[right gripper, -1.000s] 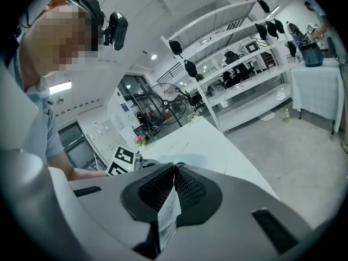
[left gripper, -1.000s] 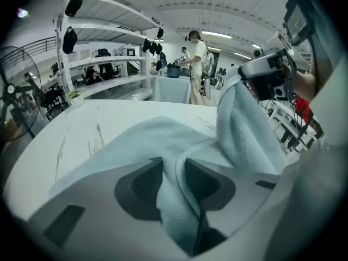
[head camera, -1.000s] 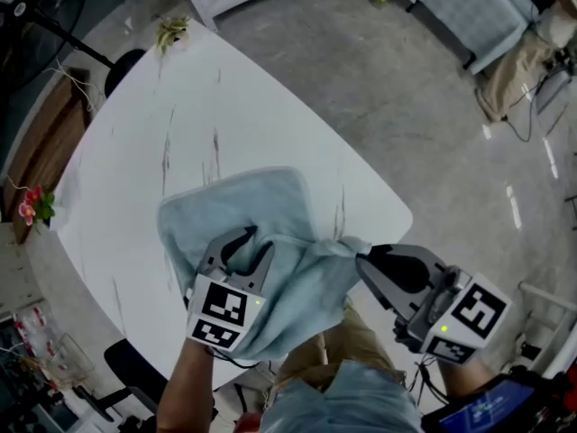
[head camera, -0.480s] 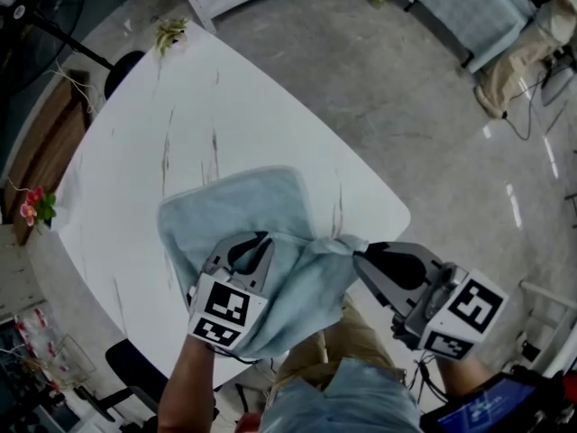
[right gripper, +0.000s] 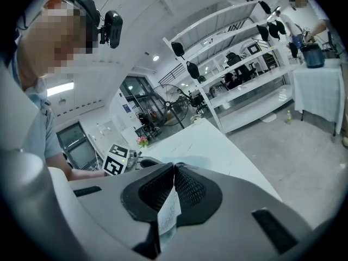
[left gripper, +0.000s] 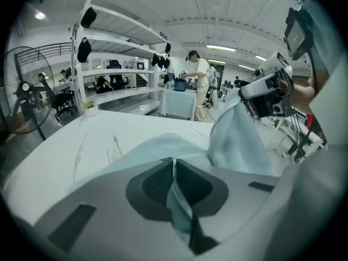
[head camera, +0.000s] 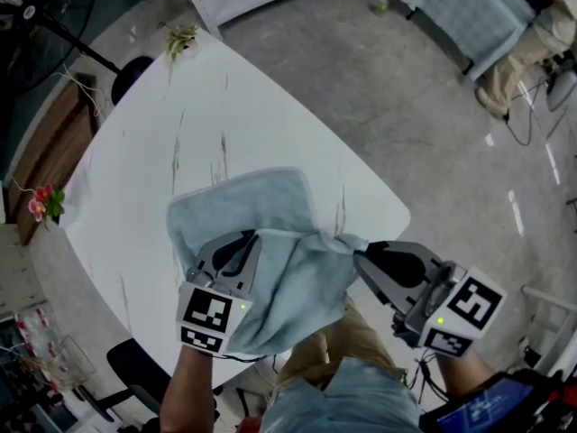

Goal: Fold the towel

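Count: 1 towel (head camera: pixel 275 207), 2 grippers, 1 table (head camera: pixel 225 106). Round about: 1 fan (left gripper: pixel 26 91) on the floor left of the table, 1 small plant (head camera: pixel 183 36) at the table's far corner, 1 bunch of flowers (head camera: pixel 38 207) just off its left corner, and 1 person (left gripper: pixel 198 83) standing at a bench way back.

Towel is light blue, on the near part of the white table. Its far half lies flat w/ a rounded corner. The near half is gathered up and bunched, sagging over the near edge toward the holder's lap.

L gripper (head camera: pixel 251 242): jaws have just been closing and are now pressed together, w/ a fold of towel nipped between the pads. In its own view a strip of cloth runs down thru the slit. It has the near-left part of the towel, over the table.

R gripper (head camera: pixel 359 253): jaws pressed together too, pinching a thin bit of towel edge at the right side, just past the table's edge. Seen from the L side, the cloth hangs from it in a peak, clear of the tabletop.

The 2 grippers are apart, w/ bunched towel slung between them. Both marker cubes sit on the holder's side.
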A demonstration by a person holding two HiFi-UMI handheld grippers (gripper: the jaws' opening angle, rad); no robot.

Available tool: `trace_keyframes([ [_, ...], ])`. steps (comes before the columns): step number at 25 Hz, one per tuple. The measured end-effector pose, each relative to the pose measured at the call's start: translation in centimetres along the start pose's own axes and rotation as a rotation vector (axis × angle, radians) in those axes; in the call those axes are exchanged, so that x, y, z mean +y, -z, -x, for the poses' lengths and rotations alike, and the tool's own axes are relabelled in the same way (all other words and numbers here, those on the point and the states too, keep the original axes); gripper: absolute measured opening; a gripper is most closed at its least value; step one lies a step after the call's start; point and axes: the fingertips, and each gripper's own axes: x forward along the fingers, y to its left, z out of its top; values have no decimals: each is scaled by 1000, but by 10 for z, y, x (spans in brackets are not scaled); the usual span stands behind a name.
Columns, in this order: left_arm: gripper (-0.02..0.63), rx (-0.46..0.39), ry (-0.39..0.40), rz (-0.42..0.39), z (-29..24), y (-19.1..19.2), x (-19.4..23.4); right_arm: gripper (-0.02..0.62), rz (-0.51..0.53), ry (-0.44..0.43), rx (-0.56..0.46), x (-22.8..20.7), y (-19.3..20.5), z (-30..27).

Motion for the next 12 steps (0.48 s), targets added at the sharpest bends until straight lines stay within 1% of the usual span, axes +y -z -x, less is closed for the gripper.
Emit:
trace_keyframes([
  [3, 25, -55, -77, 28, 29, -13, 15, 20, 18, -6, -10, 8, -5, 2],
  [7, 25, -130, -207, 71, 81, -29, 39, 20, 56, -18, -32, 24, -14, 4],
  [12, 25, -234, -368, 90, 156, -50, 56, 20, 90, -60, -84, 58, -37, 9],
])
